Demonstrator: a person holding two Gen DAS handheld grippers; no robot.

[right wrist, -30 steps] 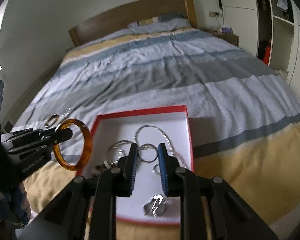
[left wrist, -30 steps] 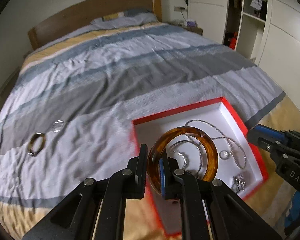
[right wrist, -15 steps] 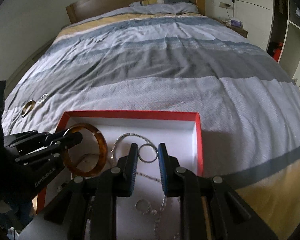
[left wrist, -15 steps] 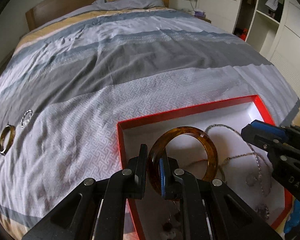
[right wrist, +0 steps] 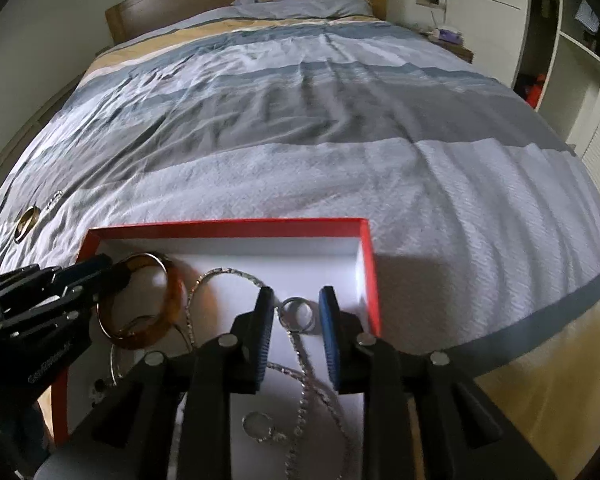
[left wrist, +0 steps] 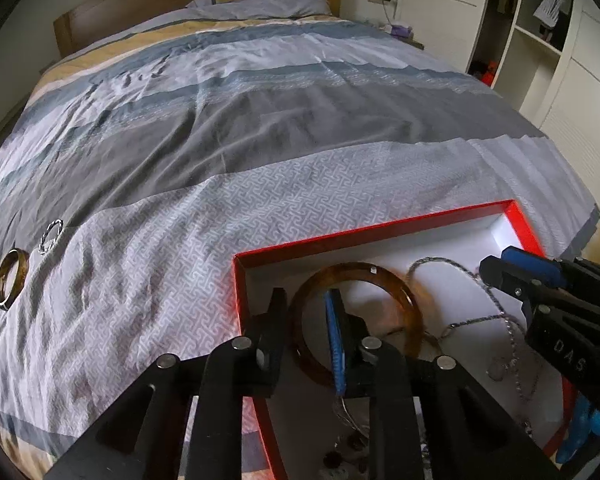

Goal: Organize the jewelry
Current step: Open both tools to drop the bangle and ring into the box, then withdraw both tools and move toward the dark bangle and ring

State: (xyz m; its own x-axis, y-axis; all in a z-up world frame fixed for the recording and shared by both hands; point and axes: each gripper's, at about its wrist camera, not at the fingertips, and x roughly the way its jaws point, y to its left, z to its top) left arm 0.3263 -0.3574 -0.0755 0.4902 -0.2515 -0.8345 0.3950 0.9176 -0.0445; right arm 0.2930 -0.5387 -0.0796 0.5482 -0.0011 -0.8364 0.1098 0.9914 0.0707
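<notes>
1. the step in hand looks like a release: the left gripper (left wrist: 306,320) has just been opening, and the amber bangle (left wrist: 396,292) rests inside the red box (left wrist: 340,236), its band in the gap with neither pad pressing it.
2. to do it well, spread the jaws wider, then lift straight out so the inner finger clears the hoop without dragging it.
3. the right gripper (right wrist: 294,312) has also just been opening; its jaws stand apart, with the small silver ring (right wrist: 298,312) lying free between them beside the silver chain (right wrist: 304,364).
4. both grippers tilt steeply down over the near box, left one at its left end.
5. a brown ring (left wrist: 10,278) and a twisted silver ring (left wrist: 51,230) wait far left on the bedspread (left wrist: 260,140).
</notes>
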